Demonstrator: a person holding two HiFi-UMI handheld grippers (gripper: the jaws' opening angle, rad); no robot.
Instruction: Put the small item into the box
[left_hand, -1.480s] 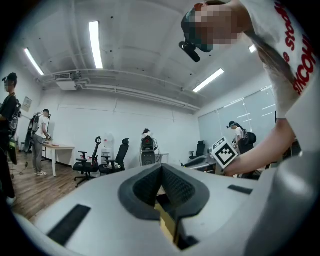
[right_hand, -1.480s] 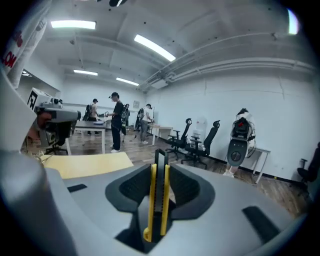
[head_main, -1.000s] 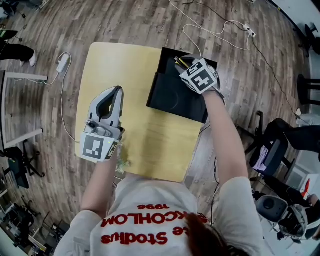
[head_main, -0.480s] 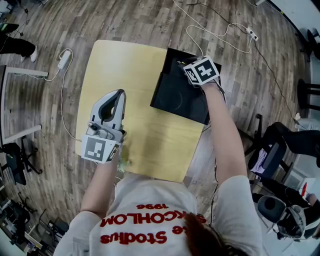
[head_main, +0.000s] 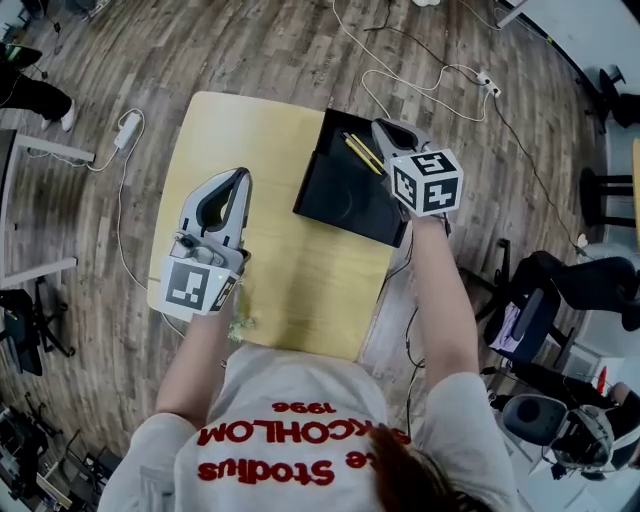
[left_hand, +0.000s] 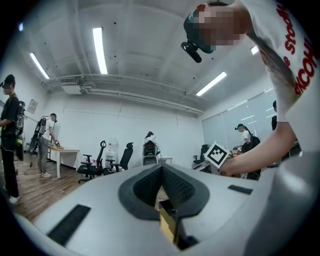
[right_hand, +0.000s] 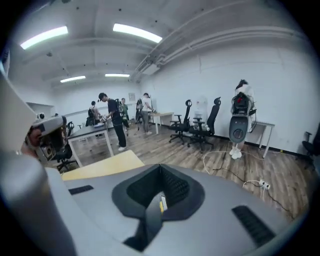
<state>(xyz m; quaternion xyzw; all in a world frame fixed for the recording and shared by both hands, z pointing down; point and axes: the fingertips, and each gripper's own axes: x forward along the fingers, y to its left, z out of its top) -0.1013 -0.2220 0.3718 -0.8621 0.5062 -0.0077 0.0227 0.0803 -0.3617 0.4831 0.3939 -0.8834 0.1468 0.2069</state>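
A black open box (head_main: 340, 195) stands on the right part of the yellow table (head_main: 250, 130). Thin yellow sticks (head_main: 357, 152) lie inside it by its far wall. My right gripper (head_main: 386, 126) hovers above the box's far right corner. Its jaws have just closed and meet at the tips (right_hand: 160, 167) with nothing between them. My left gripper (head_main: 238, 177) hangs over the table's left half, level and away from the box. Its jaws meet at the tips (left_hand: 161, 169) and hold nothing that I can see.
White cables (head_main: 400, 70) and a power strip (head_main: 487, 80) lie on the wooden floor beyond the table. An adapter (head_main: 126, 125) lies to the table's left. Office chairs (right_hand: 200, 130) and several people stand farther off in the room.
My right gripper has lifted up out of the box and shifted right, and the yellow sticks now lie uncovered in the box. The left gripper has hardly moved.
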